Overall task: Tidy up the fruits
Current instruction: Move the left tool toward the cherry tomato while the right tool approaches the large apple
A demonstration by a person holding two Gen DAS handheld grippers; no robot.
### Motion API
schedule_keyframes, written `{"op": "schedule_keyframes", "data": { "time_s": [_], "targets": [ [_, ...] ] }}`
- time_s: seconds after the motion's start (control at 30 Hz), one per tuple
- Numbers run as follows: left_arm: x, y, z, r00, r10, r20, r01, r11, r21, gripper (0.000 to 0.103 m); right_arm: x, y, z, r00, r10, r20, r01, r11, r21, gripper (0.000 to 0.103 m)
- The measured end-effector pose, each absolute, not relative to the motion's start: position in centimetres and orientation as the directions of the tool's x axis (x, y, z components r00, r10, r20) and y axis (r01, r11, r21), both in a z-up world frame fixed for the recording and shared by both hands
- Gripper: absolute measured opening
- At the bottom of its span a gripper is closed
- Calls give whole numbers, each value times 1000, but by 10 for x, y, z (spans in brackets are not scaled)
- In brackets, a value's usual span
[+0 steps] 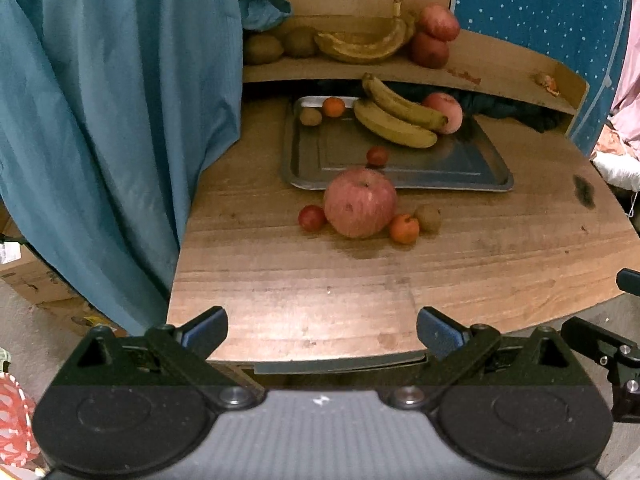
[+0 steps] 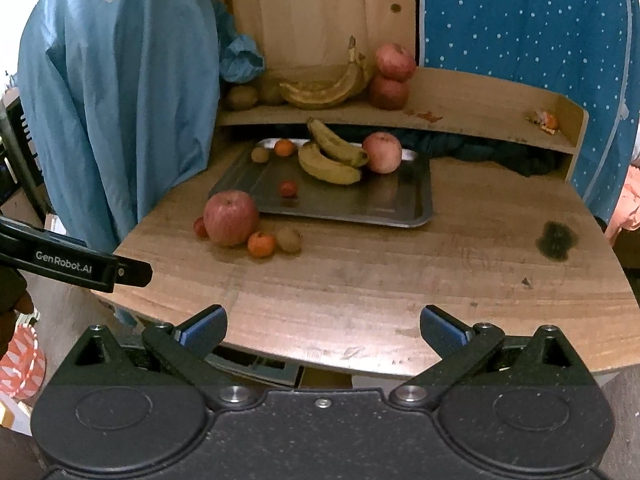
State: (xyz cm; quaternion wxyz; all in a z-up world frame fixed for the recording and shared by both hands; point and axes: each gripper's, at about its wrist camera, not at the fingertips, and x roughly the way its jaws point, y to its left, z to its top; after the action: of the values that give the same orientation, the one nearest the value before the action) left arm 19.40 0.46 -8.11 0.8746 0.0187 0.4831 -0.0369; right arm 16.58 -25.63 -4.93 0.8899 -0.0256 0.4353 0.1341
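Left gripper [image 1: 322,334] and right gripper [image 2: 323,332], both with jaws spread wide and holding nothing, each poised over the near edge of a wooden table [image 1: 500,264]. All fruit lies well ahead of the jaws, none between them.

Loose group on the table, just before the tray's near rim: a large apple [image 1: 360,203] roughly on the left gripper's centre line; a small red fruit [image 1: 312,218] touching its left side; a small orange [image 1: 404,229] at its right; a kiwi [image 1: 428,218] just beside the orange. From the right wrist the same apple [image 2: 231,218] sits ahead and left of the jaws.

Metal tray [image 1: 472,168], farther back: two bananas [image 1: 394,122] lying together, a pink apple [image 1: 446,113] touching them at the right, a second kiwi [image 1: 310,116] and second orange [image 1: 333,107] at the far left corner, one small red fruit [image 1: 377,156] alone near the front.

Raised shelf [image 1: 492,68] behind: more bananas, kiwis and two stacked apples. Blue cloth [image 1: 100,120] hangs at left.
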Motion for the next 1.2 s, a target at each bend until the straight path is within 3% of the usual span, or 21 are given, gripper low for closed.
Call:
{"op": "schedule_keyframes", "data": {
  "time_s": [0.8,1.2],
  "targets": [
    [229,41,-91,497,51,-866,-35,999,38,103,220,-223,-69,510,278,-814,-365,927,88,102],
    [277,46,-108,452,50,-891,5,998,59,103,263,-209,-87,467,263,-844,-365,927,87,102]
  ]
}}
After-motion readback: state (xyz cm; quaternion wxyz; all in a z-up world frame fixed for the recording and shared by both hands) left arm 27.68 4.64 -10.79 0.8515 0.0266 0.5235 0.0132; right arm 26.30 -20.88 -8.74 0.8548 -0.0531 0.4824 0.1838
